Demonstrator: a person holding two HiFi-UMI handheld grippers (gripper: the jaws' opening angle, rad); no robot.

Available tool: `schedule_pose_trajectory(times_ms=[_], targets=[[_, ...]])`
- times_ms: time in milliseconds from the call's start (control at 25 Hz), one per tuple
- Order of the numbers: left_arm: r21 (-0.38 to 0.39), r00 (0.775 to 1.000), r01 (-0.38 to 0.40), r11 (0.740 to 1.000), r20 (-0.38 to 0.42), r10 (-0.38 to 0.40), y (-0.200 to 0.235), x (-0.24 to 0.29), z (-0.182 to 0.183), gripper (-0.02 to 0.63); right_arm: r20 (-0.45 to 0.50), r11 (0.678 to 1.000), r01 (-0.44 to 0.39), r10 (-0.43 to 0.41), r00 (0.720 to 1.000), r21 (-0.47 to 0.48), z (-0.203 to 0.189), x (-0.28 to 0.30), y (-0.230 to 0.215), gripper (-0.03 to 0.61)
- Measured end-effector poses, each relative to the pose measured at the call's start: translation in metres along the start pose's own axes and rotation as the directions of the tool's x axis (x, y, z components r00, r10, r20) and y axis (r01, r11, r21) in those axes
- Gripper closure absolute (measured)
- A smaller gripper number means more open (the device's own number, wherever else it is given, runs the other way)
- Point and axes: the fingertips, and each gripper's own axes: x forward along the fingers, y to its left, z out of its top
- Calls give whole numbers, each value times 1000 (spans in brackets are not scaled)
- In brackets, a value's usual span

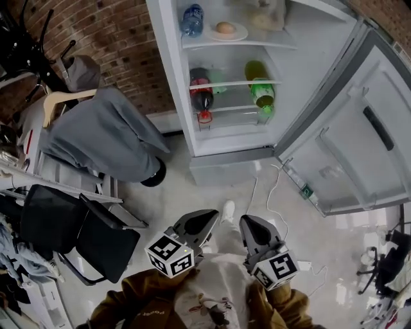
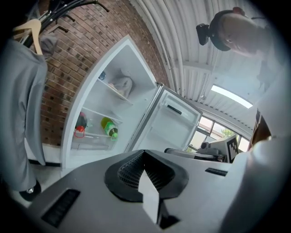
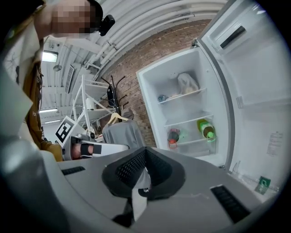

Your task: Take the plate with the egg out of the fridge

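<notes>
The fridge point(image 1: 192, 138) stands open ahead of me. On its upper shelf a pale plate point(image 1: 228, 31) carries a brown egg point(image 1: 225, 27), between a blue-capped bottle point(image 1: 192, 19) and a bag point(image 1: 266, 13). Both grippers are held low by my body, far from the fridge. My left gripper point(image 1: 207, 217) point(image 2: 144, 153) has its jaws pressed together with nothing in them. The right gripper point(image 1: 248, 222) point(image 3: 145, 149) is likewise shut and empty. In the right gripper view the upper shelf point(image 3: 182, 94) shows, but the plate is too small to make out.
The fridge door point(image 1: 359, 128) swings open to the right. A dark bottle point(image 1: 201, 96) and a green bottle point(image 1: 260, 90) lie on the lower shelf. A grey jacket on a hanger point(image 1: 103, 132) and a black chair point(image 1: 77, 231) stand left. White cables point(image 1: 270, 186) trail on the floor.
</notes>
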Motion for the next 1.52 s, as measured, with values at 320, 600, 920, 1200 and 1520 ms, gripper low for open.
schedule_pose_trajectory(times_ms=[320, 600, 920, 1200, 1520], targets=[[50, 999, -47, 998, 26, 45, 38, 88, 69, 606, 64, 998, -65, 66, 996, -17, 67, 60, -79, 581], [52, 998, -64, 997, 25, 63, 63, 156, 94, 606, 73, 995, -99, 99, 992, -13, 93, 98, -139, 581], [42, 995, -94, 995, -23, 95, 67, 197, 87, 606, 31, 983, -179, 178, 984, 46, 89, 126, -173, 581], [64, 990, -142, 988, -10, 142, 78, 206, 97, 606, 46, 976, -217, 215, 975, 26, 95, 137, -180, 583], [83, 989, -146, 986, 2, 146, 86, 214, 112, 606, 17, 968, -252, 252, 968, -3, 96, 148, -177, 581]])
